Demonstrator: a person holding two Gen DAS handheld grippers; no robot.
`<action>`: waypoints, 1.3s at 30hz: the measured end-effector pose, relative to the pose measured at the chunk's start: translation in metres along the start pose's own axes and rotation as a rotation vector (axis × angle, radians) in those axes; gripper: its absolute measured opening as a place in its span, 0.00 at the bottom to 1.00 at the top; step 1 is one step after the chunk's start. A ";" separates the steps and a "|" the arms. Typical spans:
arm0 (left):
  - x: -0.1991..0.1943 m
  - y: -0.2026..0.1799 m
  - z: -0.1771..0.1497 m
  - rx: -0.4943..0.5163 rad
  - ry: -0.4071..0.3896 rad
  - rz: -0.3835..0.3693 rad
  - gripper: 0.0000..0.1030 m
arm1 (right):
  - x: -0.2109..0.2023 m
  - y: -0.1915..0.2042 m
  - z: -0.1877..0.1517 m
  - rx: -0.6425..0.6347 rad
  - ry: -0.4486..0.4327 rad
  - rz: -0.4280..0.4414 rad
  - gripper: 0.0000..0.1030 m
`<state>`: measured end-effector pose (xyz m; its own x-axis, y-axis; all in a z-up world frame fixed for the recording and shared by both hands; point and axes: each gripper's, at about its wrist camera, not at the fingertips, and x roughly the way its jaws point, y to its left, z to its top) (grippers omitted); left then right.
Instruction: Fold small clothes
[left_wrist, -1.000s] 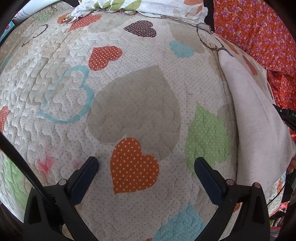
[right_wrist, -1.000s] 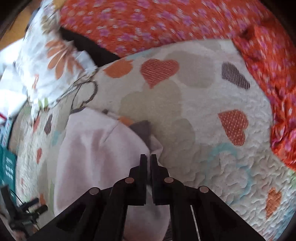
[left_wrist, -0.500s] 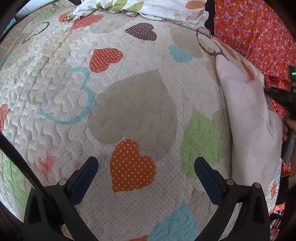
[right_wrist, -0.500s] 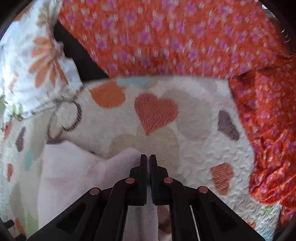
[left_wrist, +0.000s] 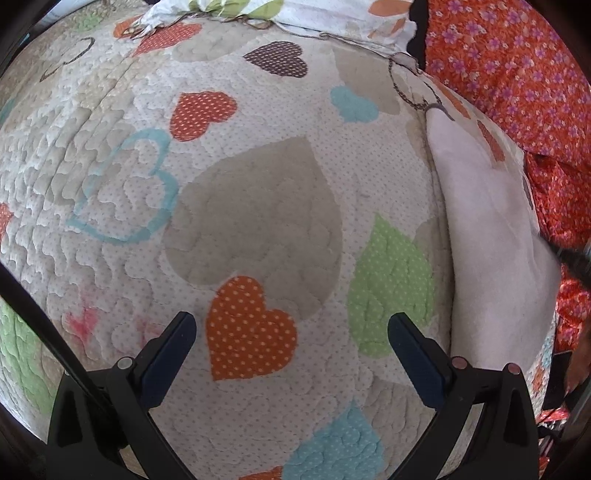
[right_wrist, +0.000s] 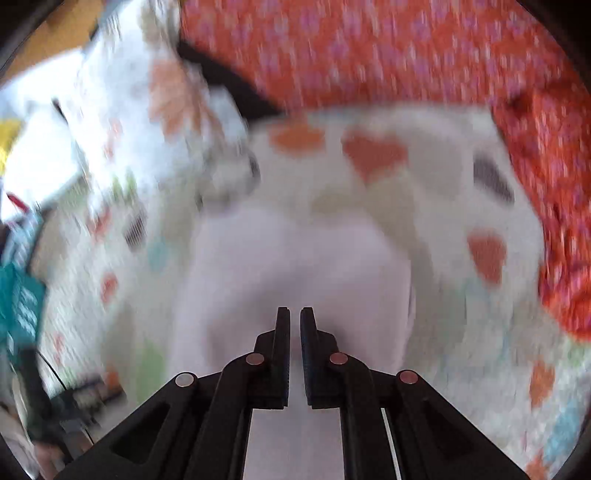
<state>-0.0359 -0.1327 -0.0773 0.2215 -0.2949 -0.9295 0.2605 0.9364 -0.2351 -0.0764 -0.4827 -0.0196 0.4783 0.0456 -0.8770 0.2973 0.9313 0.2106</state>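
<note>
A pale pink garment (left_wrist: 491, 236) lies along the right side of the heart-patterned quilt (left_wrist: 251, 221) in the left wrist view. My left gripper (left_wrist: 291, 325) is open and empty, hovering over an orange heart, well left of the garment. In the blurred right wrist view the same garment (right_wrist: 295, 266) spreads in front of my right gripper (right_wrist: 294, 314), whose jaws are nearly closed with a narrow gap. The cloth runs under the fingers; whether they pinch it I cannot tell.
An orange floral fabric (left_wrist: 517, 74) piles up at the far right edge of the quilt. A white floral pillow (right_wrist: 155, 110) lies at the back. A thin cord loop (left_wrist: 413, 92) rests near the garment's far end. Teal items (right_wrist: 18, 302) sit off the quilt's left.
The right gripper swung quickly over the garment, and its jaws have parted slightly. The garment now lies flatter and wider in front of it. The left gripper stayed put and open.
</note>
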 end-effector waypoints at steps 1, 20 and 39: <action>-0.002 -0.002 -0.001 0.007 -0.003 -0.005 1.00 | 0.009 -0.003 -0.017 -0.022 0.038 -0.078 0.03; -0.001 0.010 -0.025 0.002 0.017 -0.024 1.00 | -0.073 0.035 -0.179 0.138 -0.089 -0.025 0.36; -0.015 0.006 -0.105 0.181 -0.124 0.170 1.00 | -0.022 0.040 -0.250 0.152 -0.029 0.162 0.81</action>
<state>-0.1362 -0.1025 -0.0947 0.3870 -0.1674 -0.9068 0.3705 0.9287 -0.0134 -0.2814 -0.3565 -0.1002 0.5527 0.1781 -0.8141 0.3343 0.8474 0.4124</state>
